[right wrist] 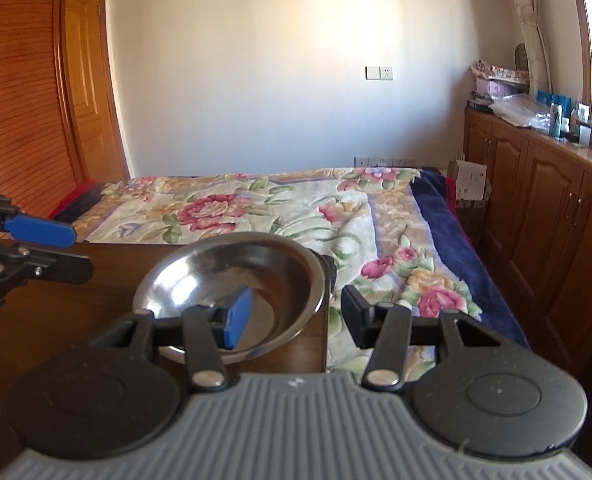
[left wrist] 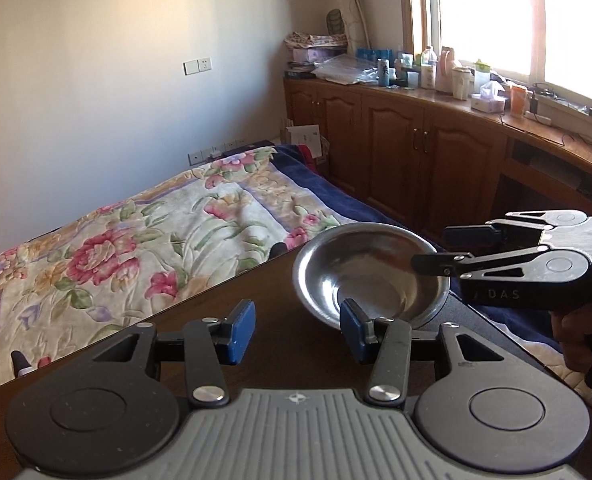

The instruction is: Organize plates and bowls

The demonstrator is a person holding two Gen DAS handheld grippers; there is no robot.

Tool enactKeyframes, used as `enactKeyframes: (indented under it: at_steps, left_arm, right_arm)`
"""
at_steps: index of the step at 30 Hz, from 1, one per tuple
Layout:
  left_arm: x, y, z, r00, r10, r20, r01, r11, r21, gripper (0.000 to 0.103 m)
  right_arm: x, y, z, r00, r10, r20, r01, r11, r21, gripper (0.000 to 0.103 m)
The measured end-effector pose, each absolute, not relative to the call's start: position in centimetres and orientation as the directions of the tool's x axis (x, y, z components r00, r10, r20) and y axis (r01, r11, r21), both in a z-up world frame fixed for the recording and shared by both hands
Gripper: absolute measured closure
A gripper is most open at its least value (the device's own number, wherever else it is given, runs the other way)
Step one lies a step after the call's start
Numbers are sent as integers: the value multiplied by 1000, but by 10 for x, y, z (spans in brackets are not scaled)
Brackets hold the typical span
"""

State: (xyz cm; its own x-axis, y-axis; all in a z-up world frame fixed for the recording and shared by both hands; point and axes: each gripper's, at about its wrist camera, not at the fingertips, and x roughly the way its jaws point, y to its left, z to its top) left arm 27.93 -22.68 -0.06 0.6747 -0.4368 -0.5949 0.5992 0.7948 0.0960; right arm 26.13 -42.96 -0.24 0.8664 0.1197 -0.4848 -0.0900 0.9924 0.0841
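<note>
- L wrist view: left gripper [left wrist: 302, 330] low over the table [left wrist: 255, 292], jaws spread wide, blue pads facing each other, nothing between them.
- Bowl [left wrist: 370, 276], steel, empty, sits upright at the far R corner of the table. R pad [left wrist: 352, 330] of the left gripper overlaps its near rim; contact can't be told.
- Right gripper [left wrist: 452, 246] enters from the R side, seen side-on. Its fingertips reach the bowl's R rim, one finger appearing inside the rim, one outside. Jaws spread, not pinching.
- Only this view: a hand [left wrist: 580, 340] under the right gripper body; window [left wrist: 496, 16] and cluttered cabinet top [left wrist: 436, 92].
- R wrist view: right gripper [right wrist: 293, 316] jaws spread. L pad [right wrist: 237, 318] hangs inside the bowl [right wrist: 231, 280]; R finger sits outside, past the table edge. Rim lies between them, no squeeze visible.
- Left gripper [right wrist: 75, 250] shows at the L edge, side-on, fingers apart, near the bowl but clear of it here.
- Only this view: wooden door [right wrist: 83, 92]; table's R edge [right wrist: 324, 320] dropping beside the bed [right wrist: 296, 216].
</note>
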Motion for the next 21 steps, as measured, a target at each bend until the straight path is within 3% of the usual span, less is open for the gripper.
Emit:
enactKeyframes:
  at_steps: [21]
  left_arm:
    - [323,-254,-19,597,-413,-688,599,800,40,69]
  right_arm:
    - [270,-428,-11,839,156,-522,-98,986,136,62]
